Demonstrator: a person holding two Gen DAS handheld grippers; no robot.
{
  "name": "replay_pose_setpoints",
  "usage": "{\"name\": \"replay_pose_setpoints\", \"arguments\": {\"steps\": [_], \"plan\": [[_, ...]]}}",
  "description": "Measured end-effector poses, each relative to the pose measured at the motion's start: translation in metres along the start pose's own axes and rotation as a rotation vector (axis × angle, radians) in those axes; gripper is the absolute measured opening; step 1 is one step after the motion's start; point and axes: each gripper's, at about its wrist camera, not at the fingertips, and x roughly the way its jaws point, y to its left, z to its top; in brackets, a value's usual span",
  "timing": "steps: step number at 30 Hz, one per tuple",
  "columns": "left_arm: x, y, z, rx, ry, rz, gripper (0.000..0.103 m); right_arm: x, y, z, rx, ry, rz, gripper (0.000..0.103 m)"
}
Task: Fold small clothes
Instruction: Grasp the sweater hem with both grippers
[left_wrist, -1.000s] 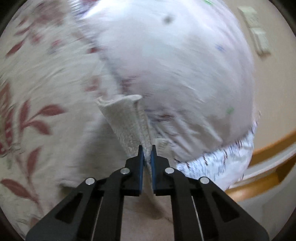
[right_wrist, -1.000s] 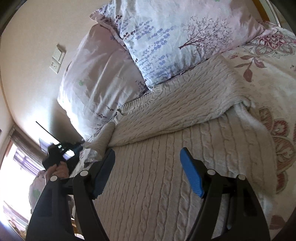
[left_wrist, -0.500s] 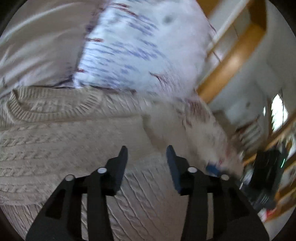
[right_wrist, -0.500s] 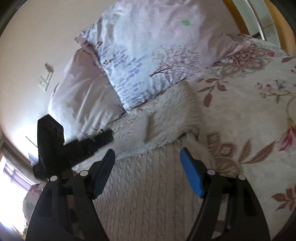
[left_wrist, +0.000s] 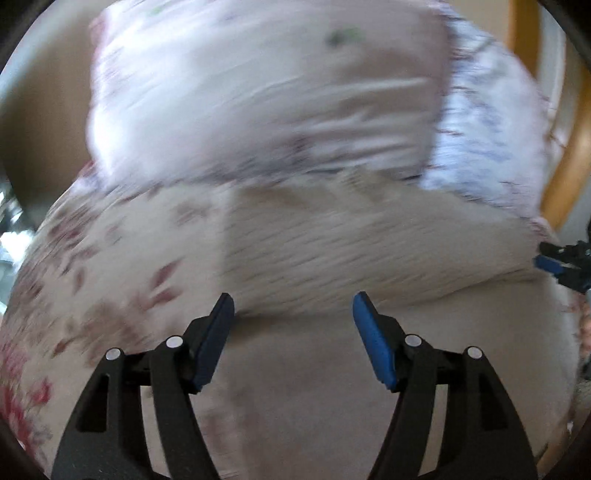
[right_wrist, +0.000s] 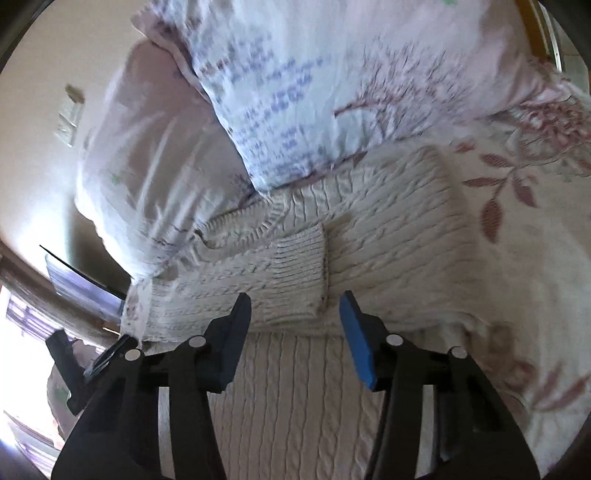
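The left gripper (left_wrist: 292, 308) has its two blue pads apart, and its jaws have just been opening. Nothing is between them. It hangs over the cream knitted sweater (left_wrist: 332, 251), which lies flat under it on the bed. This picture is very blurry, so I cannot tell if the pads touch the wool.

The right gripper (right_wrist: 295, 308) also has its pads apart, but its jaws have just been closing a bit. Nothing is pinched between them. The sweater (right_wrist: 295, 406) spreads out right under this gripper too. Just past the tips, a sleeve (right_wrist: 280, 266) is folded across the top of the sweater, with its ribbed cuff lying in the middle of the chest. The neck hole of the sweater is beyond the sleeve.

The sweater lies on a flowery bed cover (right_wrist: 517, 229) with red leaves on it. Past the sweater's neck are two pillows: a white one with purple trees (right_wrist: 332, 81) touching the sweater, and a pale pink one (right_wrist: 147, 158) beside it. Farther from the sweater is the wall (right_wrist: 55, 55).
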Motion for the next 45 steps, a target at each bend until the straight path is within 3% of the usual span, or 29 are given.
{"name": "replay_pose_setpoints", "arguments": {"steps": [3,7,11,16,19,21,23,26,28,32,33,41,45], "plan": [[0.002,0.021,-0.013,-0.034,0.034,0.013,0.066,0.016,-0.001,-0.003,0.012,0.027,-0.017,0.044],[0.005,0.028,-0.025,-0.052,0.059,-0.025,0.067,0.021,-0.001,-0.008,0.011,0.014,-0.029,0.034],[0.013,0.020,-0.033,-0.035,0.074,-0.046,0.065,0.025,0.004,-0.007,-0.014,0.014,-0.044,0.010],[0.017,0.014,-0.035,-0.019,0.063,-0.040,0.064,-0.008,0.036,-0.005,-0.153,-0.170,-0.095,0.009],[0.017,0.015,-0.036,-0.021,0.058,-0.044,0.064,-0.015,0.035,-0.006,-0.161,-0.224,-0.189,0.009],[0.016,0.014,-0.037,-0.016,0.052,-0.041,0.064,-0.002,0.017,-0.009,-0.116,-0.177,-0.269,0.009],[0.016,0.013,-0.037,-0.012,0.051,-0.038,0.064,0.011,0.001,-0.012,-0.068,-0.113,-0.276,0.009],[0.015,0.015,-0.037,-0.025,0.048,-0.051,0.065,0.012,0.000,-0.013,-0.072,-0.120,-0.272,0.010],[0.012,0.017,-0.039,-0.044,0.045,-0.073,0.065,0.004,0.000,-0.013,-0.049,-0.120,-0.242,0.017],[0.004,0.026,-0.045,-0.111,0.039,-0.165,0.064,-0.021,-0.004,-0.023,-0.031,-0.133,-0.172,0.047],[0.002,0.028,-0.048,-0.124,0.038,-0.185,0.064,-0.031,-0.007,-0.027,-0.034,-0.146,-0.157,0.049],[-0.014,0.040,-0.068,-0.204,0.035,-0.316,0.062,-0.081,-0.035,-0.063,0.000,-0.131,-0.090,0.049],[-0.024,0.041,-0.080,-0.216,0.037,-0.367,0.060,-0.098,-0.055,-0.081,0.036,-0.123,-0.103,0.049]]}}
